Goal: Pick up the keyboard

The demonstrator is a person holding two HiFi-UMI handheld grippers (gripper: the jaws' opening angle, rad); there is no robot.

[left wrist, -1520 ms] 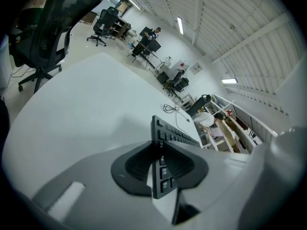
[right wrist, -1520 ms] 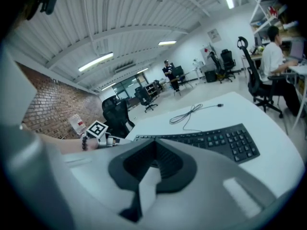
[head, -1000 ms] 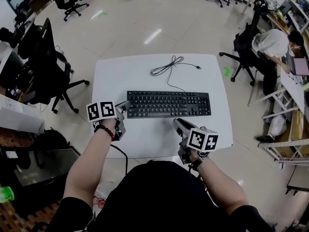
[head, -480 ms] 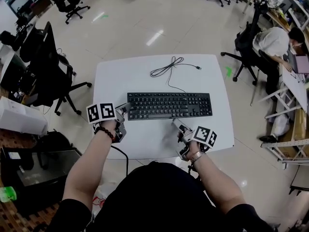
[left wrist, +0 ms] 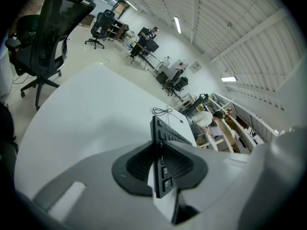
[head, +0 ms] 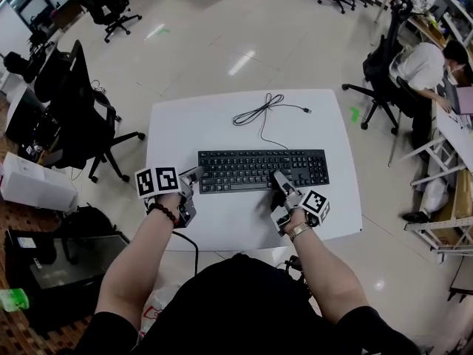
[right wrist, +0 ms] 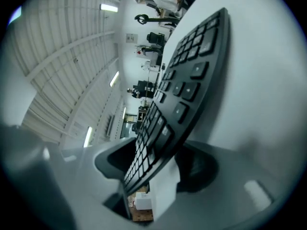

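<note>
A black keyboard [head: 262, 170] lies across the white table [head: 222, 120], its cable [head: 259, 109] coiled behind it. My left gripper [head: 194, 174] sits at the keyboard's left end. In the left gripper view the keyboard's end [left wrist: 162, 137] stands edge-on between the jaws of the left gripper [left wrist: 160, 164], which are closing with the pads against it. My right gripper [head: 279, 180] is at the keyboard's front edge, right of the middle. Its jaws are opening wide. In the right gripper view the keyboard [right wrist: 187, 80] reaches in between the jaws of the right gripper [right wrist: 156, 166] without being pressed.
A black office chair [head: 81, 117] stands left of the table and another chair [head: 380, 72] to its right. A person [head: 425, 65] sits at a desk at the far right. A white box [head: 33, 183] and dark bags are on the floor at left.
My right gripper has moved forward and down to the keyboard's front edge, rolled over, and its jaws have spread wide. The left gripper and the keyboard have stayed put.
</note>
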